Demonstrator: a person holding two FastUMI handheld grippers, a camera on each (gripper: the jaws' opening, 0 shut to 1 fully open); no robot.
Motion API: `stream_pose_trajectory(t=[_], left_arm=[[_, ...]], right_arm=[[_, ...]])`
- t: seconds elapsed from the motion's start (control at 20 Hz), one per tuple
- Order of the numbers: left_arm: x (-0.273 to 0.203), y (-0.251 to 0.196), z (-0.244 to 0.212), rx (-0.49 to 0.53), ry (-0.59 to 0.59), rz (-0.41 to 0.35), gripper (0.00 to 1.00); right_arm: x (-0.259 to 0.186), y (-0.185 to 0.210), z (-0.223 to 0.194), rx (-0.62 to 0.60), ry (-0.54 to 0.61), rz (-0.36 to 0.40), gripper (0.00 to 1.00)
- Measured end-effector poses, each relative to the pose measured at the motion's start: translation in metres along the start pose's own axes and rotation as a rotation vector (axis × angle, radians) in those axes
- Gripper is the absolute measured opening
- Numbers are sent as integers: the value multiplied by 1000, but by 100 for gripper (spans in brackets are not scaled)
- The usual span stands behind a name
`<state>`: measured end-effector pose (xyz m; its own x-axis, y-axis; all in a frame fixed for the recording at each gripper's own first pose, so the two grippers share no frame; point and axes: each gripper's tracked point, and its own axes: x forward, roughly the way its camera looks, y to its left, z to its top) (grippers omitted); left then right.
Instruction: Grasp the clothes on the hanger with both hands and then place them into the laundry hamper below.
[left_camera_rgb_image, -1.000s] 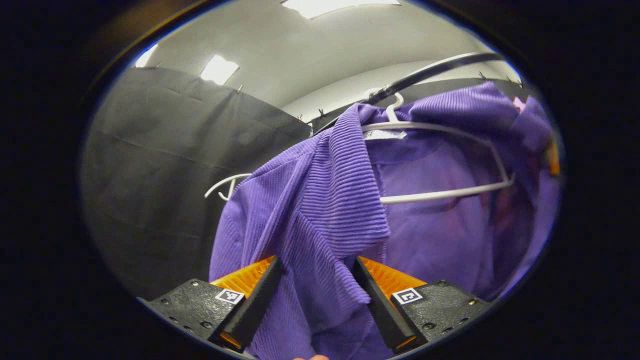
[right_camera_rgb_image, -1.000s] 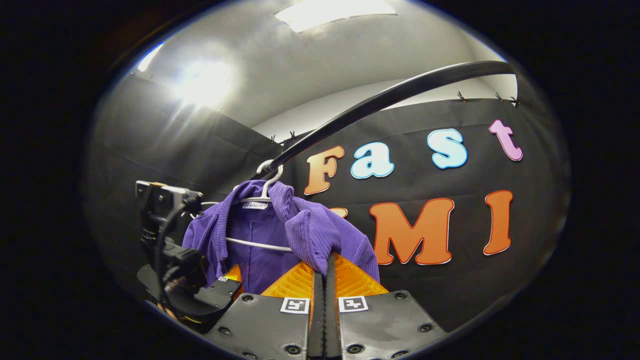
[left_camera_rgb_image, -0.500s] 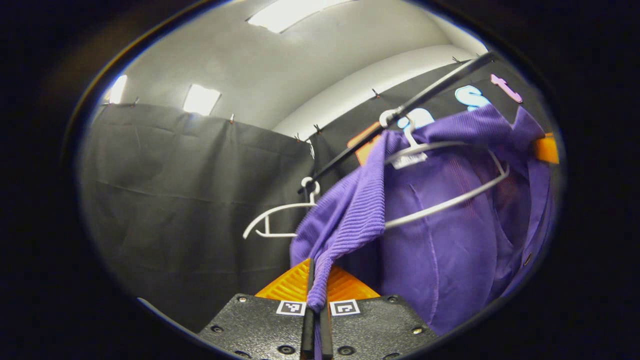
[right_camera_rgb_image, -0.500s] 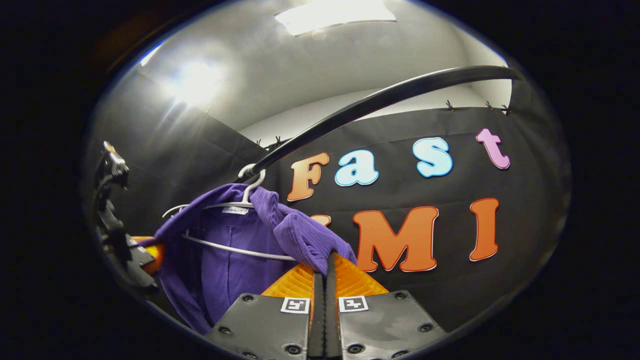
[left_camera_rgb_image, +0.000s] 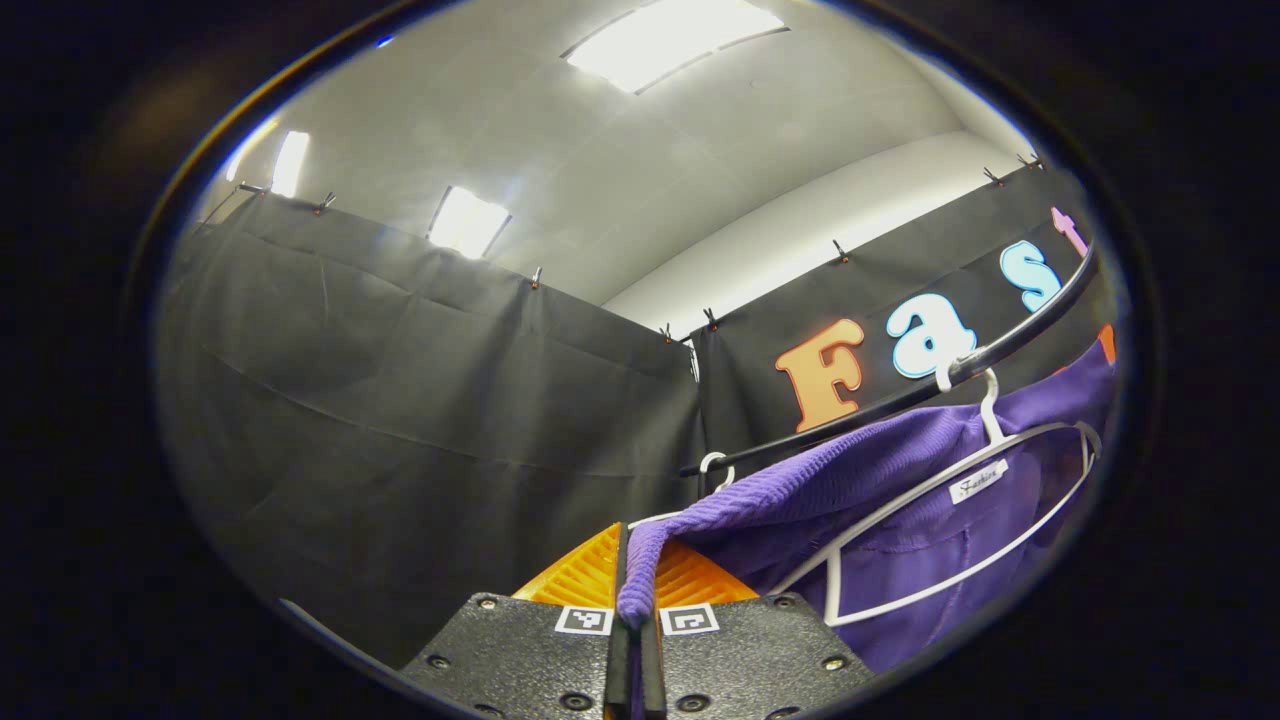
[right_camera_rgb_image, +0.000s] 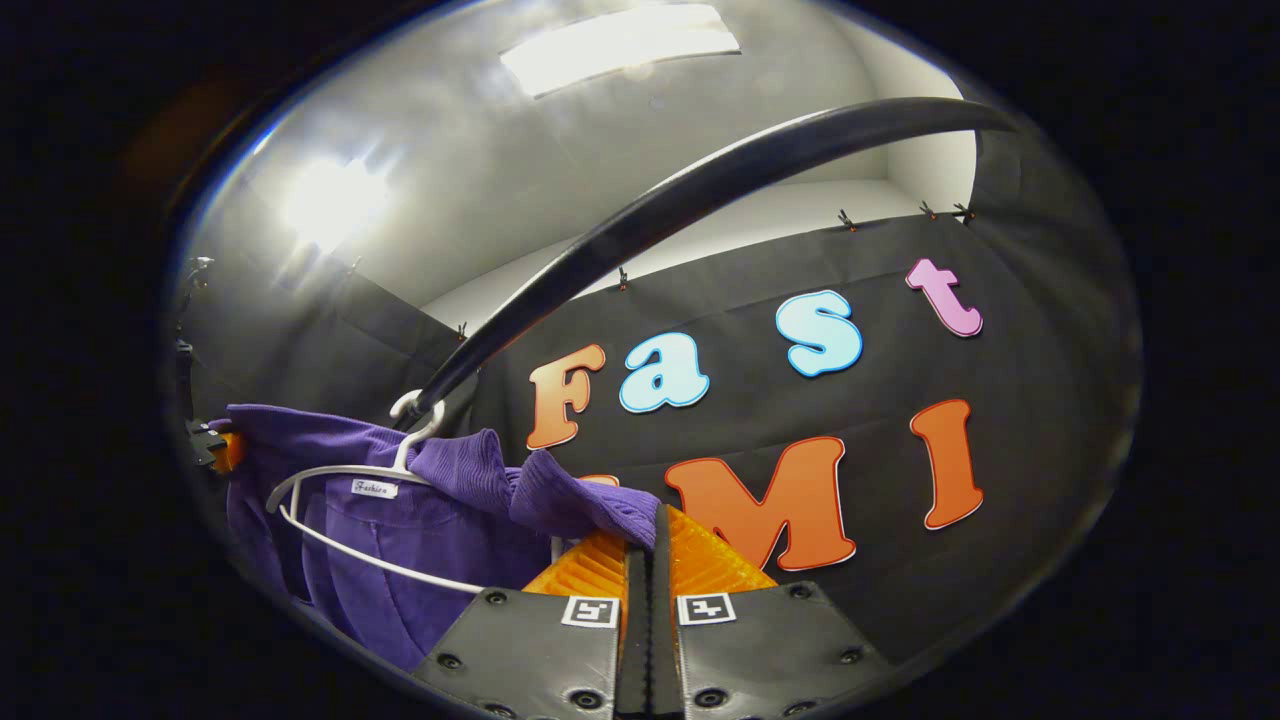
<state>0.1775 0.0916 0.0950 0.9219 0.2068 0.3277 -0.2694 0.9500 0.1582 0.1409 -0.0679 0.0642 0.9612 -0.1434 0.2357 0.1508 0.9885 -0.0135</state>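
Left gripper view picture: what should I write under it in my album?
Left gripper pinching a purple shirt stretched off its white hanger on the black rail.

A small white neck label (left_camera_rgb_image: 978, 482) with a line of dark script sits on the purple garment (left_camera_rgb_image: 900, 540), at the lower right of the left gripper view and the lower left of the right gripper view (right_camera_rgb_image: 375, 488). At the bottom centre of each view, the left gripper (left_camera_rgb_image: 632, 545) and right gripper (right_camera_rgb_image: 650, 520) each carry two square markers (left_camera_rgb_image: 585, 620) with black-and-white code patterns, without letters or numbers.
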Motion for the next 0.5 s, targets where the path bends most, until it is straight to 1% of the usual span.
stream_pose_trajectory(t=[0.05, 0.1, 0.15, 0.2, 0.35, 0.4, 0.45, 0.5], left_arm=[[7, 0, -12, -21, 18, -3, 2], [16, 0, -29, -52, 49, -7, 6], [22, -3, -52, -85, 98, -14, 4], [27, -5, -75, -114, 152, -23, 4], [32, -15, -144, -248, 324, -51, 3], [29, -18, -161, -284, 362, -54, 2], [28, -22, -172, -303, 388, -60, 4], [25, -27, -181, -304, 405, -79, 2]], right_arm=[[6, 1, -2, 27, 9, -2, 8], [12, 1, -4, 56, 20, -7, 7], [18, 1, -8, 77, 33, -8, 7], [22, 4, -11, 98, 43, -2, 8], [27, 19, -10, 136, 45, 27, 8], [26, 21, -11, 138, 48, 35, 8], [23, 21, -14, 135, 67, 37, 8], [23, 21, -14, 130, 70, 33, 8]])
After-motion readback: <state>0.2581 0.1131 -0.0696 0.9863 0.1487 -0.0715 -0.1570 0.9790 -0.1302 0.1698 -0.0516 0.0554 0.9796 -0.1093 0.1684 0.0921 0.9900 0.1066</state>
